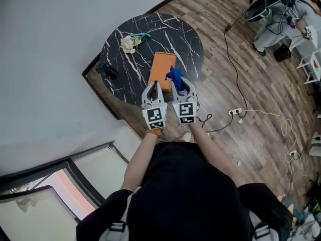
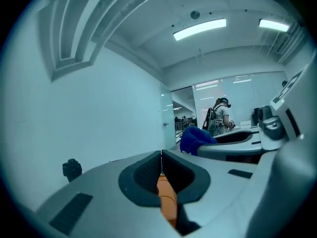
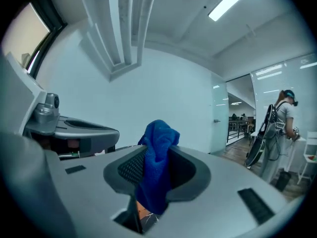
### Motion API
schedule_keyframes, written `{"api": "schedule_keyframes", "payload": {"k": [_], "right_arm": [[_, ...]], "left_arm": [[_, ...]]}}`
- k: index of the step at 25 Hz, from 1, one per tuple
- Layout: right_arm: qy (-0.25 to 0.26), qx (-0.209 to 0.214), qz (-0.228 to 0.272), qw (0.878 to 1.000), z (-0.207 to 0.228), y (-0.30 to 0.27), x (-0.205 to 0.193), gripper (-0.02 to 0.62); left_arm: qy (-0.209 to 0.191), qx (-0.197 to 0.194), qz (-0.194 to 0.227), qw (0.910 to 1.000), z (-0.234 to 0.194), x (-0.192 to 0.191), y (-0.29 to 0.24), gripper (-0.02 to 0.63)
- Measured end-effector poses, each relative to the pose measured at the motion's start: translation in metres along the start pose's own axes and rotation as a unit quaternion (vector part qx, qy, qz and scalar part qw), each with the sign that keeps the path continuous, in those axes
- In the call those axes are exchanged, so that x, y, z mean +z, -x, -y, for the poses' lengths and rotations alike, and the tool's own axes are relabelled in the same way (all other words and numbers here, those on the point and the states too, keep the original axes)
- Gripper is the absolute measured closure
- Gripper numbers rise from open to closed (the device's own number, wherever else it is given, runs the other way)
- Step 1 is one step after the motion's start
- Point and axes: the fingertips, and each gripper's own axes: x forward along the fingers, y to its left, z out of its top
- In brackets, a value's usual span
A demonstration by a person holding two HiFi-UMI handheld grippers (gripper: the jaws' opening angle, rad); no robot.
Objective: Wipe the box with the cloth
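Note:
An orange box [image 1: 161, 68] lies flat on the round black marble table [image 1: 186, 36]. Both grippers are raised side by side above the table's near edge, pointing about level. My right gripper [image 1: 179, 81] is shut on a blue cloth [image 1: 175, 76], which bunches up between its jaws [image 3: 157, 148]. The cloth also shows from the left gripper view [image 2: 194, 139]. My left gripper [image 1: 153, 87] is shut with nothing between its jaws; a sliver of the orange box [image 2: 167, 198] shows below them.
A white flower [image 1: 131, 42] and a small black object [image 1: 107, 70] lie on the table's left part. Cables and a power strip [image 1: 235, 112] run over the wooden floor at right. A person stands far off in the room [image 3: 285, 118].

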Motion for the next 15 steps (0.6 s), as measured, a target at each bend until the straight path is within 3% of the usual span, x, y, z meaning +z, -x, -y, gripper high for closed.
{"api": "schedule_keyframes", "payload": {"k": [15], "right_arm": [[0.02,0.008,0.007,1.0,-0.002,0.03,0.002,0.494]], "left_arm": [[0.008,0.015,0.01,0.9998,0.016,-0.005,0.024,0.597]]}}
